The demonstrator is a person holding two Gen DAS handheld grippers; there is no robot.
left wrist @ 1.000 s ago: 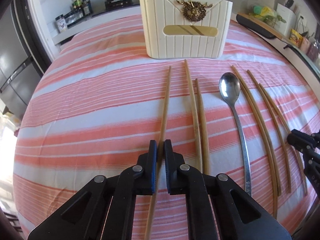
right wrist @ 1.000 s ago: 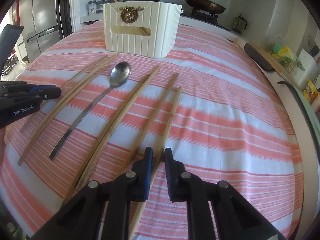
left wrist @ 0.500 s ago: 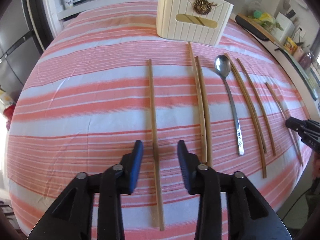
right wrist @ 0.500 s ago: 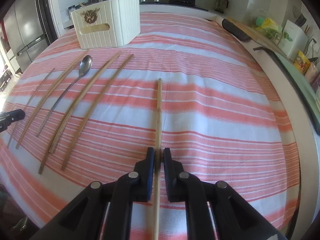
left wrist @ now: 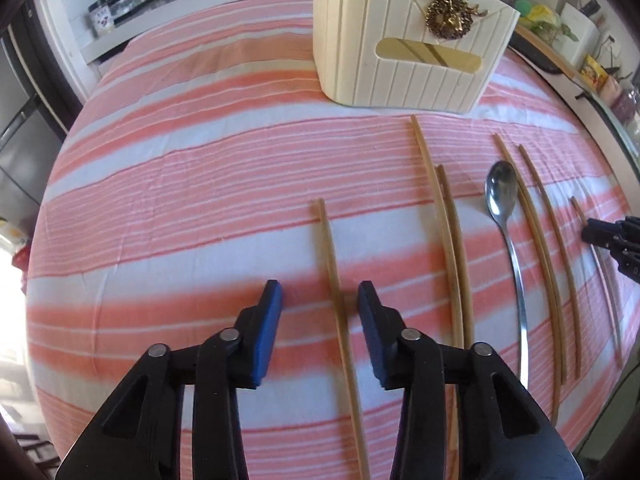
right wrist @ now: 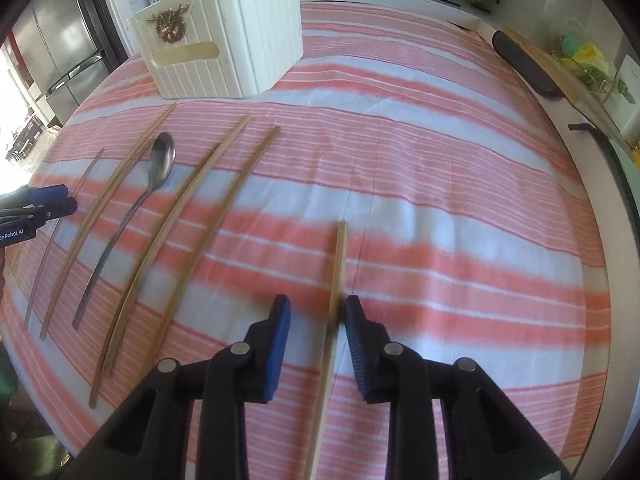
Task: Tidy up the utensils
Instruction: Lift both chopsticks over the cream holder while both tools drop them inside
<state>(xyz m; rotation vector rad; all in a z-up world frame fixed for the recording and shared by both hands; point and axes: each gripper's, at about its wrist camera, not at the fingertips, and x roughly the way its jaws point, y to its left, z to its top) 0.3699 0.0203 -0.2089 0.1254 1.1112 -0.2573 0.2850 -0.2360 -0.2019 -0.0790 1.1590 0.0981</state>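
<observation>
- Step: spreading utensils out on the striped cloth [left wrist: 180,184]; judging by the layout, I'm sorting them into separate spots.
- My left gripper [left wrist: 320,300] is spread wide, holding nothing; one chopstick [left wrist: 334,280] lies flat between its jaws, touching neither as far as I can tell.
- My right gripper [right wrist: 316,312] has jaws apart too; another chopstick [right wrist: 338,272] sits between them, right against the right pad, blurred, so contact unclear.
- Count, left view: one spoon [left wrist: 505,216], two chopsticks just left of it, about four thin ones right of it, plus mine. The right view's stick may be one of those.
- One cream caddy [left wrist: 404,40] at the far end, sticks visible through its slot.
- Next, my guess: lift clear, go for the next stick, near its lower end.
</observation>
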